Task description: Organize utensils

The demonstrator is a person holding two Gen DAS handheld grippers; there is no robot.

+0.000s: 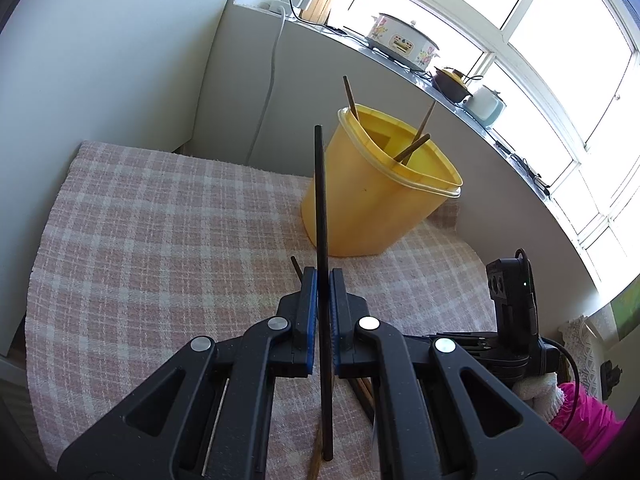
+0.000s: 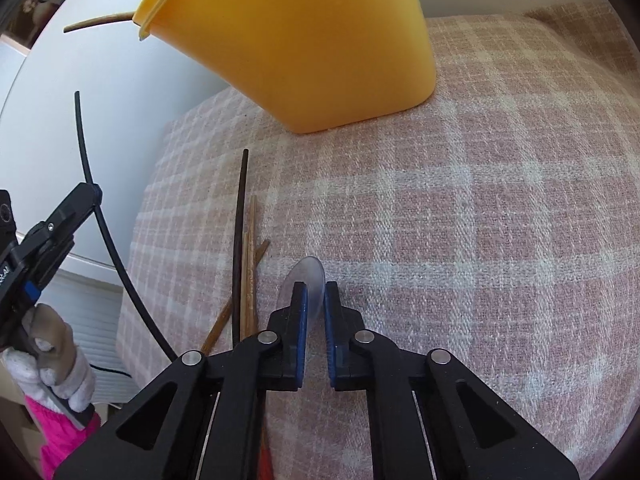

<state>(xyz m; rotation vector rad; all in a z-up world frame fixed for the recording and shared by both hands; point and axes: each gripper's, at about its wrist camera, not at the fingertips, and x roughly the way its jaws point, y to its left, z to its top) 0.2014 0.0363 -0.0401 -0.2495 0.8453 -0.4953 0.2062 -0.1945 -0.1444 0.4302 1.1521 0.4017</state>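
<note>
holding a black chopstick (image 1: 322,216) upright, left gripper (image 1: 323,280) clamped tight, ready for the yellow bucket (image 1: 372,192) at the table's far edge. right gripper (image 2: 315,294) pinched onto a clear plastic spoon (image 2: 310,276) beside loose chopsticks (image 2: 247,264) mid-table.

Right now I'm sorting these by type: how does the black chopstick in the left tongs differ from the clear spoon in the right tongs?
The black chopstick is a thin, opaque, straight rod; the clear spoon is see-through with a rounded bowl. The chopstick is raised above the checked cloth and sticks far past the left tongs; the spoon sits low at the cloth, only its bowl showing beyond the right tongs. Each is clamped in shut tongs.
</note>
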